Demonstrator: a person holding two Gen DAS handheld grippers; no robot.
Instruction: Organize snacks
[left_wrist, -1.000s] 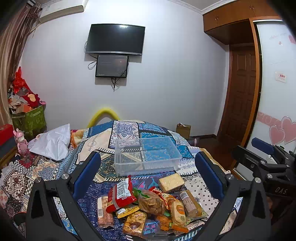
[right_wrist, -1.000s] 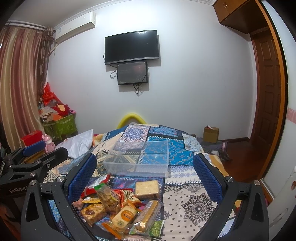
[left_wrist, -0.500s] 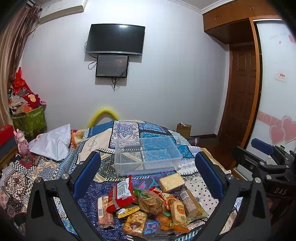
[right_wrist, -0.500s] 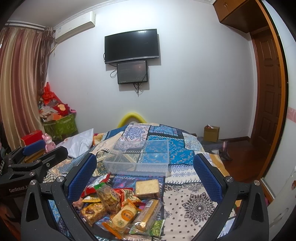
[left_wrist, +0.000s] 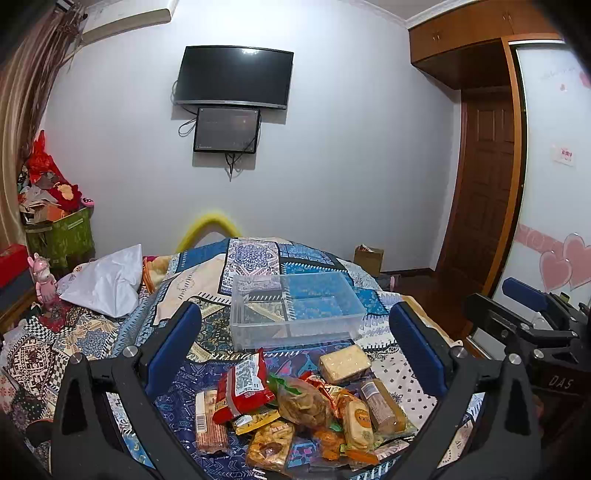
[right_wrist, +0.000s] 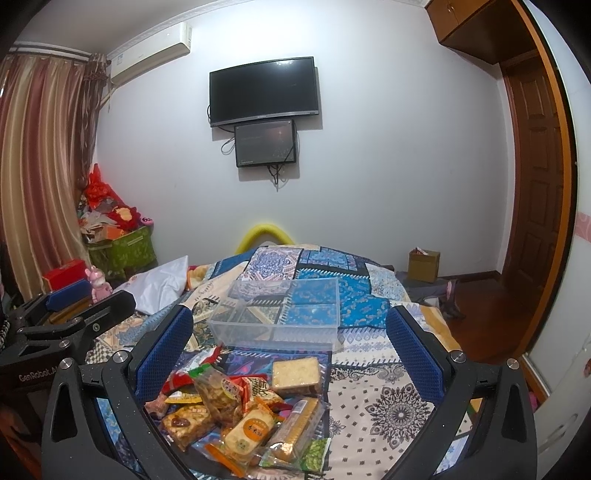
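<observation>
A heap of wrapped snacks (left_wrist: 303, 410) lies on the patterned quilt, also in the right wrist view (right_wrist: 240, 410). A red packet (left_wrist: 242, 384) and a pale cracker block (left_wrist: 344, 363) stand out; the block also shows in the right wrist view (right_wrist: 296, 373). A clear plastic box (left_wrist: 295, 310) sits empty just beyond the heap, also in the right wrist view (right_wrist: 277, 317). My left gripper (left_wrist: 293, 347) is open and empty above the heap. My right gripper (right_wrist: 290, 339) is open and empty above it too.
The quilt-covered bed (left_wrist: 92, 332) carries a white pillow (left_wrist: 107, 284) at the left. A green box of clutter (right_wrist: 125, 247) stands by the curtain. A cardboard box (right_wrist: 424, 264) sits on the floor near the wooden door (right_wrist: 539, 206). Each gripper shows at the other view's edge.
</observation>
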